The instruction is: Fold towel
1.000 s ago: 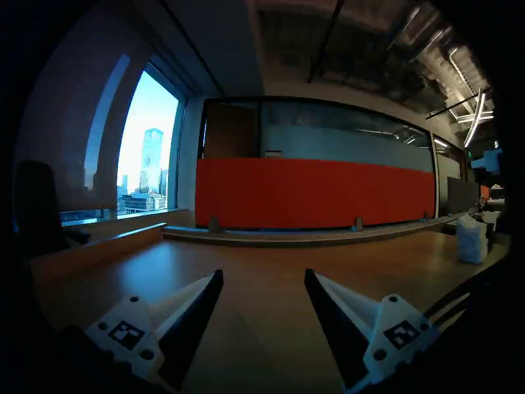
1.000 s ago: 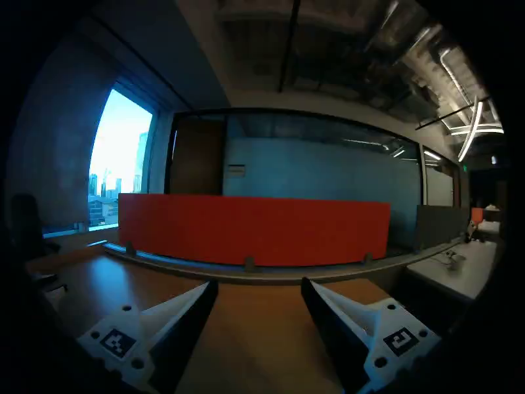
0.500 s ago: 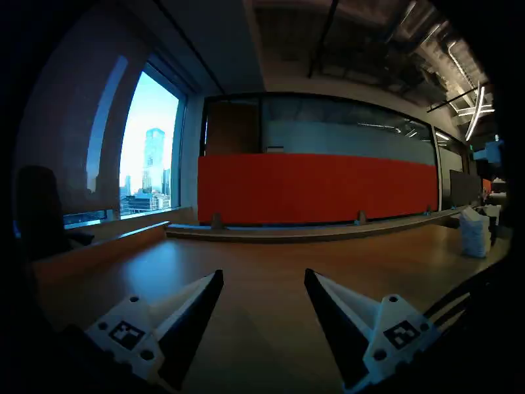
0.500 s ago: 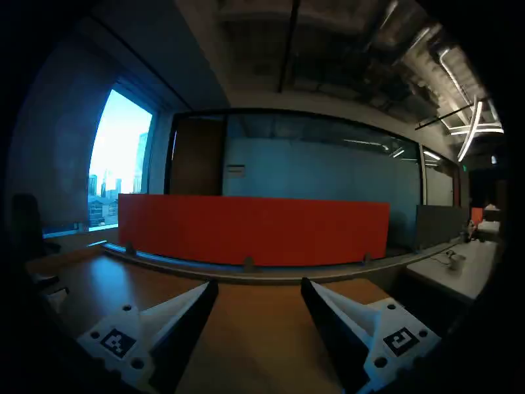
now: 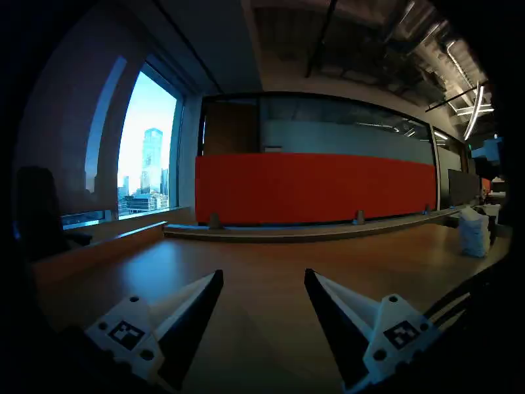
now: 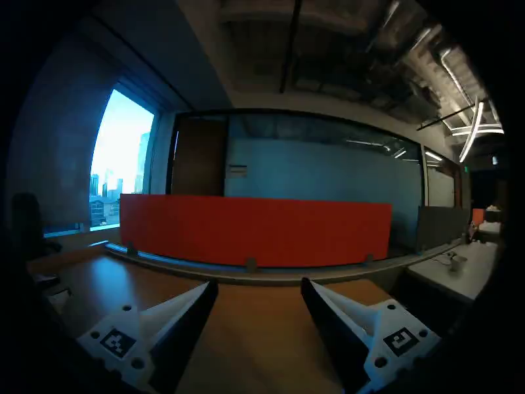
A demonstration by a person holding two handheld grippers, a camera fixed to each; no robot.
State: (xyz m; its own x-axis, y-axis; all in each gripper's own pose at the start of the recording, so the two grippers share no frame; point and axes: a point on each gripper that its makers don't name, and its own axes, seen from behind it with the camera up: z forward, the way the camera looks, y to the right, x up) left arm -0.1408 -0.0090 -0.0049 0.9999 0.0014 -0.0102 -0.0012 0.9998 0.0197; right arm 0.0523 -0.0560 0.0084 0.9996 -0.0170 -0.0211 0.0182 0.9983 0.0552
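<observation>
My left gripper [image 5: 263, 276] is held open just above a brown wooden table [image 5: 262, 253], nothing between its white fingers [image 5: 190, 299]. My right gripper [image 6: 258, 284] is open too, level over the same wooden table [image 6: 259, 322], with nothing between its fingers [image 6: 354, 315]. A small white folded or bagged object [image 5: 472, 233] stands on the table at the far right in the left gripper view; I cannot tell what it is.
A long orange divider panel [image 5: 315, 187] runs along the table's far edge, also seen as the orange panel [image 6: 256, 230] in the right gripper view. A bright window [image 5: 147, 157] is at the left. A dark chair [image 5: 36, 207] stands at the left. A white desk [image 6: 462, 266] lies at the right.
Both views have shifted only slightly; the grippers stay open and hold nothing.
</observation>
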